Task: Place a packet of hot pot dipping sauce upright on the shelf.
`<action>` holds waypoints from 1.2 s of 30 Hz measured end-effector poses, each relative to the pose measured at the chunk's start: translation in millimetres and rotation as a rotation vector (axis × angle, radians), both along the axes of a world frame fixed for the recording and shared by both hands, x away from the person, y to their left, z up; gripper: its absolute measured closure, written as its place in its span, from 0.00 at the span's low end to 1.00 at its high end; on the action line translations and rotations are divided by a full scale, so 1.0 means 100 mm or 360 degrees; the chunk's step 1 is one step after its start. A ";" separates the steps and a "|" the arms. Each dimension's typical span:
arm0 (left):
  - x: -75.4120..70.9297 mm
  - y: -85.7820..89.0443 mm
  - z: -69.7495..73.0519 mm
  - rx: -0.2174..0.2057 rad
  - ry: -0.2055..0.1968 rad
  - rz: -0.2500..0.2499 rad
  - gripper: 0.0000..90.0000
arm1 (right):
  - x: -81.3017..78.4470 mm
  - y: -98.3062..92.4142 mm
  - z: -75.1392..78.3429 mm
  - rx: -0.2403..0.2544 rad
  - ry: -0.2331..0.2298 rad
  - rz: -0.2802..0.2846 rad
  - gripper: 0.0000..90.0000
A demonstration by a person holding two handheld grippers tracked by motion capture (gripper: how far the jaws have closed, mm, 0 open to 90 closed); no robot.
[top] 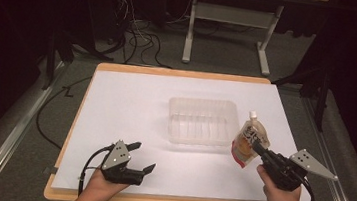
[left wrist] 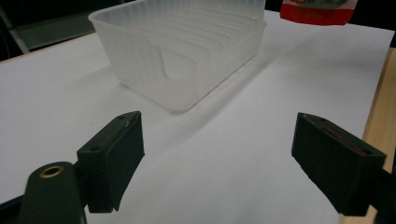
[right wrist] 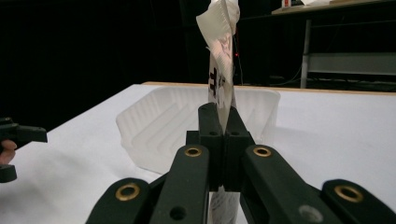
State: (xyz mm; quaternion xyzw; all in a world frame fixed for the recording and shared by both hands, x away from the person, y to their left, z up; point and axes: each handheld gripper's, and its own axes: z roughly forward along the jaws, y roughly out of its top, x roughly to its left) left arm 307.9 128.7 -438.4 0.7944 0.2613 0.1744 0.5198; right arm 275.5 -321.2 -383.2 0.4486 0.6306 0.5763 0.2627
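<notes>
Right claw [top: 258, 149] clenched on pouch [top: 248, 140], pinching it edge-on; pouch upright, white cap on top, red at the bottom edge, held just beside the right end of tray [top: 199, 121]. Cannot tell whether the pouch bottom touches the worktop [top: 131, 100]. Seen from the right claw view: jaws pressed together on the crumpled pouch [right wrist: 219, 70], tray [right wrist: 159, 126] lying just behind them, left claw [right wrist: 14, 149] at the far left edge.

Left claw [top: 140, 158] released, jaws spread wide, held low over the near left part of the worktop, well apart from the tray. Gripping nothing. From the left claw view: both jaws far apart over white surface [left wrist: 243, 154], tray [left wrist: 154, 70] ahead with ribbed floor and a notch in its near wall, red bottom of the pouch [left wrist: 317, 14] beyond the tray's far corner.

Tray clear plastic, rectangular, sitting near the middle of the white-covered worktop, nothing visible inside it. Wooden rim showing around the white covering.
</notes>
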 end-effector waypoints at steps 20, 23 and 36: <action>0.00 0.03 0.01 -0.0022 -0.0017 0.0021 0.19 | 0.29 0.28 0.07 0.0057 0.0004 0.0056 1.00; 0.00 0.03 0.01 -0.0022 -0.0018 0.0022 0.19 | 0.32 0.31 0.06 0.0063 0.0014 0.0062 1.00; 0.00 0.04 0.01 -0.0022 -0.0014 0.0014 0.19 | 0.52 0.49 0.03 0.0042 0.0059 0.0070 1.00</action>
